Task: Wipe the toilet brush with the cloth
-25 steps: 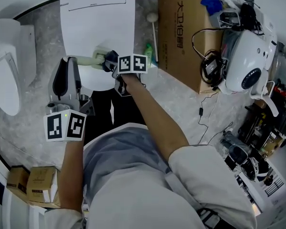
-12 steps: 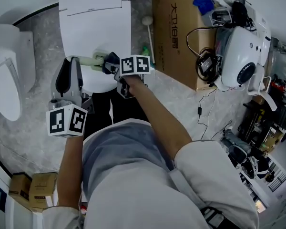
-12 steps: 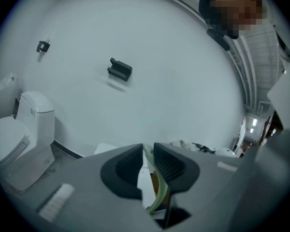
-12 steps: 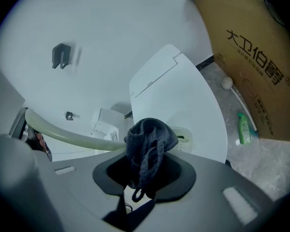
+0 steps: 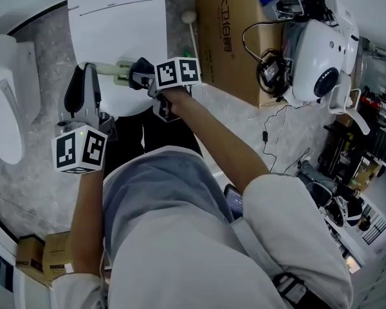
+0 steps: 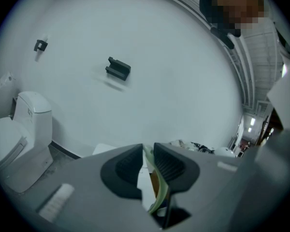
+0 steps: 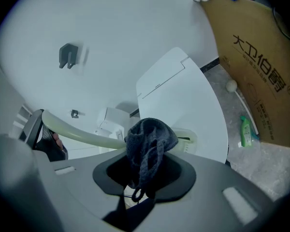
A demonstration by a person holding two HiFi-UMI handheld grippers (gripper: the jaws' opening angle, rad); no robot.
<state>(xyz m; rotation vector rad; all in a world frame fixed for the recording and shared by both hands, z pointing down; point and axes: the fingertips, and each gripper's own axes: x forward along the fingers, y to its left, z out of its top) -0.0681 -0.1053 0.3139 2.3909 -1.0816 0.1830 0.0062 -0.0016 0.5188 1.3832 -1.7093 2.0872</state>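
The left claw (image 6: 147, 149) is clamped on the pale green handle of the toilet brush (image 5: 108, 69). Its two dark ribbed pads press on either side of the thin handle, which runs on down between them. In the head view the brush is held roughly level in the air over the front edge of a closed white toilet lid (image 5: 116, 18), reaching from the left claw across to the right one. The right claw (image 7: 144, 170) is closed on a dark grey knitted cloth (image 7: 151, 140). The cloth bunches up out of the jaws and sits against the handle, covering it just beside the brush's wider pale end, which shows past the cloth above the lid. A loose loop of the cloth hangs down between the jaws. To the right of the toilet stands a brown cardboard box (image 5: 228, 40) printed in black with "大卫伯爵". On the marbled grey floor (image 5: 26, 179), between toilet and box, is a green bottle (image 7: 246, 132); its label is too small to read. Near it a thin white rod with a round white knob (image 7: 230, 86) runs along the box's side. A second white toilet (image 5: 3, 108) stands at the floor's left edge. A rounded white machine (image 5: 321, 50) with black cables sits past the box.
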